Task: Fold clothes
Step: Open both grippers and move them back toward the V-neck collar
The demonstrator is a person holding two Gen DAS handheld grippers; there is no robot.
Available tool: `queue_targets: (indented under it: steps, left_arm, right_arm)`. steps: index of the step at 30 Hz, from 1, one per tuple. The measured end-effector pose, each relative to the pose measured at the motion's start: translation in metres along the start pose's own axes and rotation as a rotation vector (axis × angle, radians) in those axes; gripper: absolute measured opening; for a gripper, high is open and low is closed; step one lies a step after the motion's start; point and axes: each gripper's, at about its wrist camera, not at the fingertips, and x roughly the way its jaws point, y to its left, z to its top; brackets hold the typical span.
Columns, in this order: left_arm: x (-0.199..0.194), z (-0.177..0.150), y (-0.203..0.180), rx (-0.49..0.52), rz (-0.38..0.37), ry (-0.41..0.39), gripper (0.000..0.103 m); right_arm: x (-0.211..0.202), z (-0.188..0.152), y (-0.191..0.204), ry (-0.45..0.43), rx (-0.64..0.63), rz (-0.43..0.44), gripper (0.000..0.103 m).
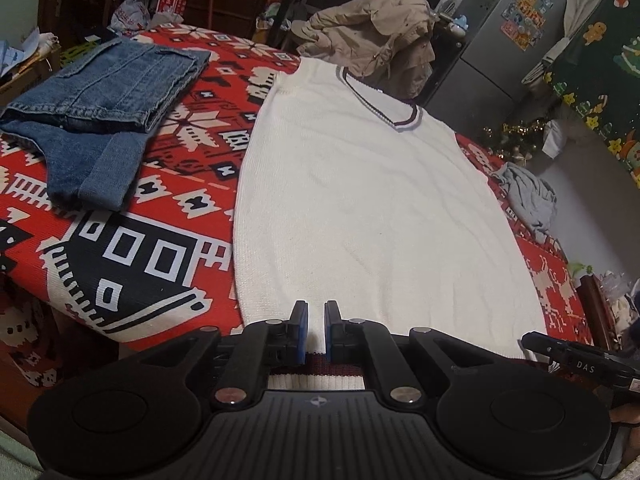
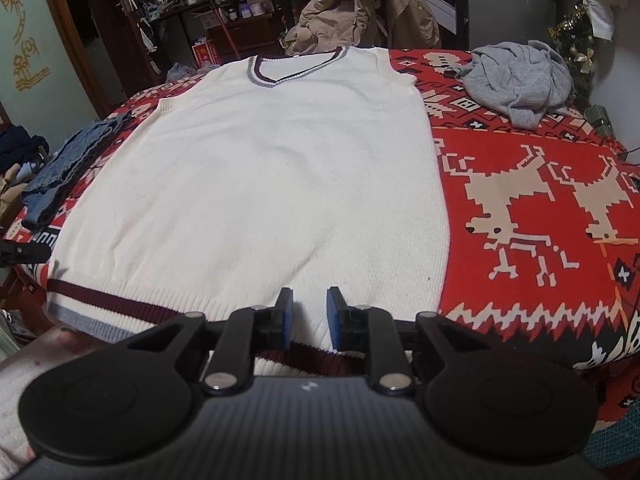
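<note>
**Vest laid flat — both grippers at the hem**

Your cream knitted sleeveless vest [image 2: 256, 168] lies spread on the red patterned blanket [image 2: 528, 200]. Left gripper [image 1: 316, 330] and right gripper [image 2: 310, 318] hover over its maroon-striped hem — jaws parted, grasping nothing.

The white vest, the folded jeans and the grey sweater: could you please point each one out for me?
white vest [image 2: 256, 168]: right wrist view, middle of its front.
folded jeans [image 1: 108, 92]: left wrist view, top denim layer.
grey sweater [image 2: 520, 80]: right wrist view, middle of the crumpled heap.
</note>
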Motion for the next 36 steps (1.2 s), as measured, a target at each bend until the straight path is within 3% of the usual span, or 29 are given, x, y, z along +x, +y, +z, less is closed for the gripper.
queue_targets:
  steps: [14,18,24,29,36]
  left_arm:
    - [-0.020,0.000,-0.034,0.043,-0.047,-0.084,0.008]
    - [-0.019,0.006,-0.032,0.042,-0.063,-0.098,0.016]
    - [-0.017,0.015,-0.027,0.037,-0.082,-0.114,0.016]
    - [-0.015,0.019,-0.016,0.011,-0.096,-0.118,0.016]
    - [-0.005,0.037,-0.003,-0.011,-0.093,-0.111,0.016]
  right_arm:
    - [-0.046,0.000,-0.006,-0.122,0.038,0.042,0.021]
    - [-0.057,-0.001,-0.003,-0.147,0.036,0.024,0.021]
    - [-0.068,0.008,0.004,-0.166,0.034,0.004,0.023]
    - [-0.069,0.015,0.012,-0.165,0.030,-0.003,0.031]
    - [-0.061,0.023,0.016,-0.157,0.039,-0.027,0.031]
